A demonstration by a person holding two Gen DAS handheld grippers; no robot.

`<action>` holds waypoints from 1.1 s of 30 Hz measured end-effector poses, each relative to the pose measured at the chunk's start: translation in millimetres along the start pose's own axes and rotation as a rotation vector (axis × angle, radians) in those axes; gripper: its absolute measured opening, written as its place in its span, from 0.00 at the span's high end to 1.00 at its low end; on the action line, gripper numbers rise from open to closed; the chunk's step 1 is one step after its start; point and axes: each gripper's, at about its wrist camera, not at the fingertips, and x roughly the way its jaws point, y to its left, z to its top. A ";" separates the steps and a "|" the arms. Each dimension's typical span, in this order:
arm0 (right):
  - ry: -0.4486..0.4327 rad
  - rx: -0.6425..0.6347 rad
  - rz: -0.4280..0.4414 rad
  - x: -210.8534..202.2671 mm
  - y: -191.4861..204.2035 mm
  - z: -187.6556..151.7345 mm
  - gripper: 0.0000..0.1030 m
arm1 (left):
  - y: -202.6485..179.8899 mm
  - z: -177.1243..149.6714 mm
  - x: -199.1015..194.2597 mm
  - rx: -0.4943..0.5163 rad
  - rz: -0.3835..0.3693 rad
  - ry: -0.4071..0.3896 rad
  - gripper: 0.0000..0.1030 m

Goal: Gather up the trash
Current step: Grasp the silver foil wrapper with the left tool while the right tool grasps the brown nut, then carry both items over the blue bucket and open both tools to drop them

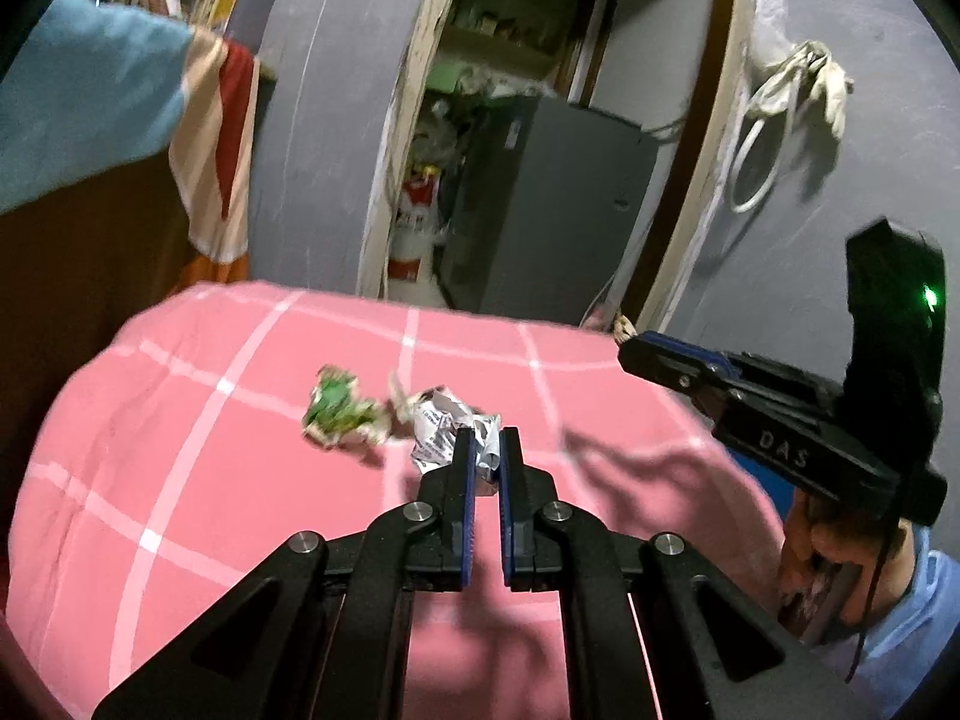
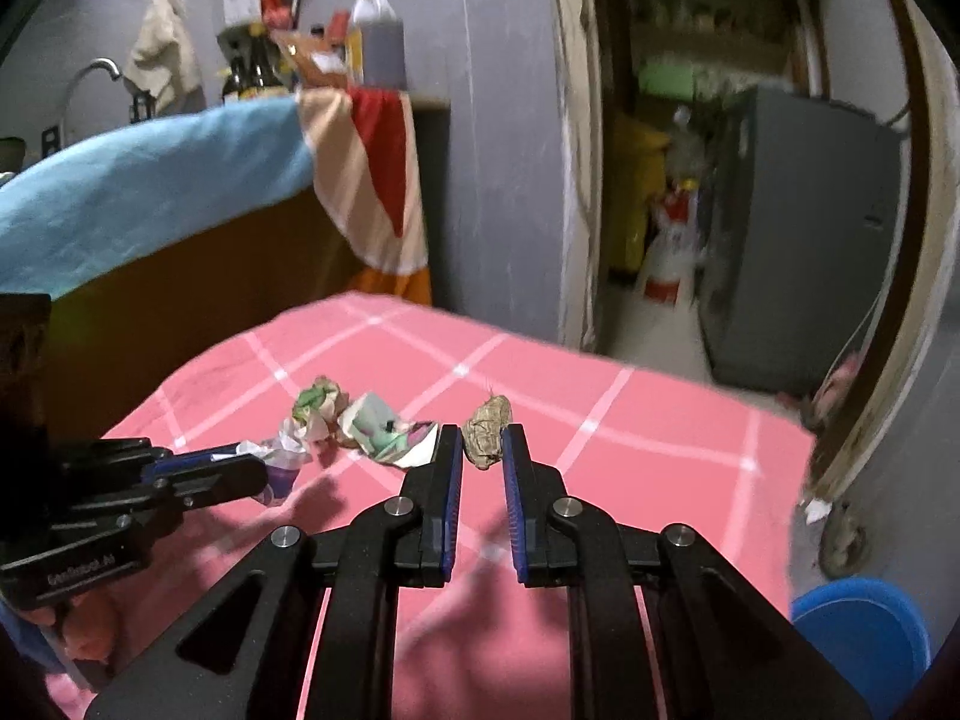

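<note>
Left gripper [image 1: 486, 450] pinching the white crumpled paper [image 1: 447, 429], jaws nearly closed on its near edge, wad resting on the pink checked bed [image 1: 180, 480]. Right gripper [image 2: 483, 450] bracketing the brown crumpled wad [image 2: 489, 429], jaws narrowly apart; contact on both sides unclear, probably closing. Green wrapper [image 1: 339, 411] and printed wrapper [image 2: 387, 438] lying loose just beside. Squeezing fully before lifting, raising straight up to avoid dragging neighbours. Blue bin [image 2: 864, 630] sitting low right, likely drop target.
</note>
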 end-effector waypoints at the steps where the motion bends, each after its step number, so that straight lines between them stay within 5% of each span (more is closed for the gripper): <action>1: -0.031 0.002 -0.008 -9.9 -0.7 0.1 0.89 | -2.9 2.7 -1.5 0.001 -0.002 -0.014 0.95; 16: -0.326 0.046 -0.220 -129.4 -41.1 -15.7 0.89 | -105.6 29.3 -26.0 0.135 -0.164 -0.235 0.95; 25: -0.372 0.095 -0.367 -189.8 -73.6 -50.3 0.89 | -175.6 19.3 -11.7 0.197 -0.283 -0.219 0.95; 33: -0.297 0.197 -0.429 -210.2 -106.5 -76.8 0.89 | -221.7 7.7 18.6 0.224 -0.355 -0.132 0.95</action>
